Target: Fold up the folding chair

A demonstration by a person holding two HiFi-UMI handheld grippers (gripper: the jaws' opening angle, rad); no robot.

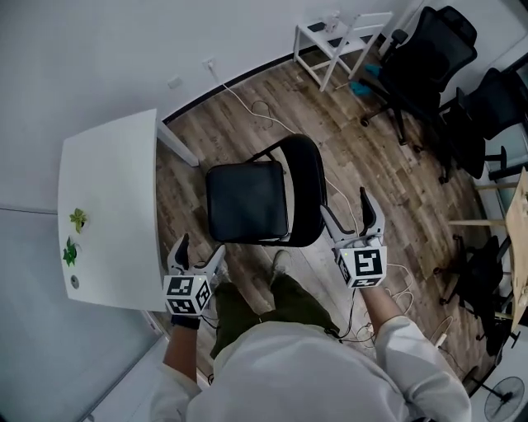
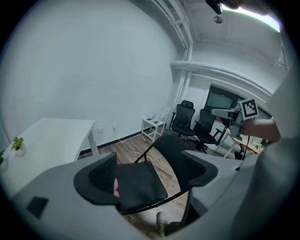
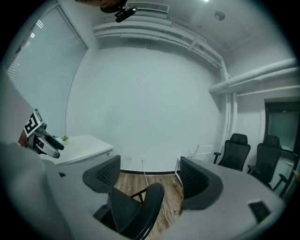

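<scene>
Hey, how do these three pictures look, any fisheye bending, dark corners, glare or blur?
Head view: even light, sharp, folding chair clear, wall lines bowed near the edges. Left gripper view: strong fisheye inside a black round border, ceiling light blown out at top right. Right gripper view: same round border and bending, cool dim cast, pipes curved.
</scene>
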